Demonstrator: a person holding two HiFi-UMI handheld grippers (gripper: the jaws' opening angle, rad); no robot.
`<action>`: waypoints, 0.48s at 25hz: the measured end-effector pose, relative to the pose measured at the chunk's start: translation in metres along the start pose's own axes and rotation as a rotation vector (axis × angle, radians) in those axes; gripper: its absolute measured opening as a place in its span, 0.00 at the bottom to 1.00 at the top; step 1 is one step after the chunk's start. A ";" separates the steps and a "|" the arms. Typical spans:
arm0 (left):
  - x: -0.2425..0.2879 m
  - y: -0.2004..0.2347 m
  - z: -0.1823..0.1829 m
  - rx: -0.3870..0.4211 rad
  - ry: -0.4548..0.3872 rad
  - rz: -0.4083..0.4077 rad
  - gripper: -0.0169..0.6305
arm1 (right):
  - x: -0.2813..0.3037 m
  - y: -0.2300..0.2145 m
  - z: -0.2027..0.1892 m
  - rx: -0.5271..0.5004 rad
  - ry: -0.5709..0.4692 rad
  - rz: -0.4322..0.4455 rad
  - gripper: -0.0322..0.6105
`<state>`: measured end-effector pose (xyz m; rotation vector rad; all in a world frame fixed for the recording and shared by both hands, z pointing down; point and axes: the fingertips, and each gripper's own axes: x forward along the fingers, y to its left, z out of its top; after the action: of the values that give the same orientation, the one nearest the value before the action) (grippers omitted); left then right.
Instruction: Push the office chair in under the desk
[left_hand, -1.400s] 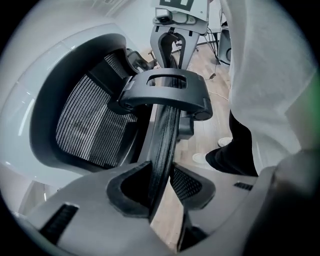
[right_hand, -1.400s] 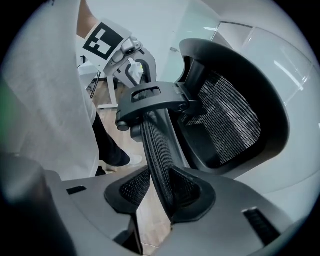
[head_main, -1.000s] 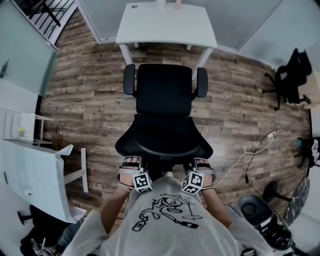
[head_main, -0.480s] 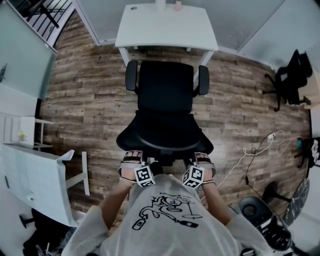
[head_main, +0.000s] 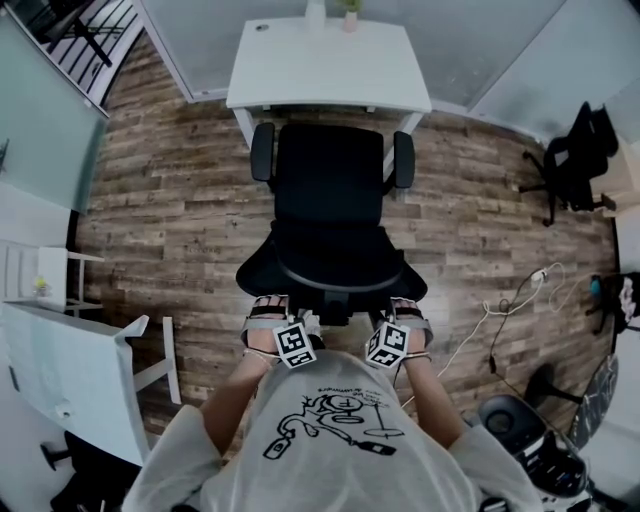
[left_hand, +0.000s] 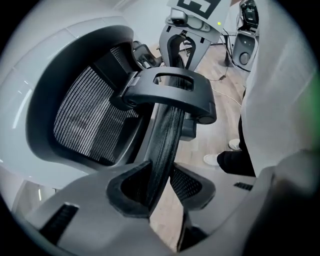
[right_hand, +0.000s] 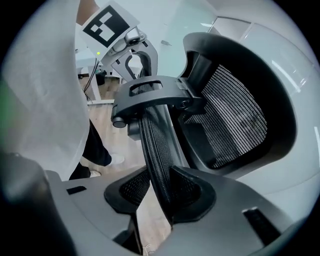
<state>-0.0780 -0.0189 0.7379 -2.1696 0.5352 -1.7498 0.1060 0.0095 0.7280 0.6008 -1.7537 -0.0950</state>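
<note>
As left tool (left_hand: 159, 186) (half-shut) clamps chair rim (left_hand: 169, 127), right tool (right_hand: 161, 192) does likewise.

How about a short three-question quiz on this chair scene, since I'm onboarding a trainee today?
1. True or false: the office chair is already fully tucked under the white desk.
2. What does the left gripper clamp?
A. an armrest
B. the backrest's mesh rim
C. a desk leg
3. Fill in: the white cable on the wooden floor lies on the person's ___ side.

Key: 1 false, since the seat stands out in front of the desk; 2 B; 3 right.
</note>
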 end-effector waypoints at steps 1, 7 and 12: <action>0.002 0.003 0.000 0.000 -0.002 -0.001 0.21 | 0.002 -0.003 0.000 0.000 0.003 -0.003 0.28; 0.010 0.018 0.002 -0.010 -0.004 -0.010 0.21 | 0.012 -0.019 0.003 -0.007 0.021 -0.016 0.28; 0.016 0.031 0.003 -0.035 -0.009 -0.019 0.22 | 0.022 -0.031 0.005 -0.015 0.039 -0.025 0.30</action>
<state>-0.0754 -0.0534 0.7374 -2.2129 0.5483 -1.7519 0.1087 -0.0276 0.7342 0.6096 -1.7070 -0.1135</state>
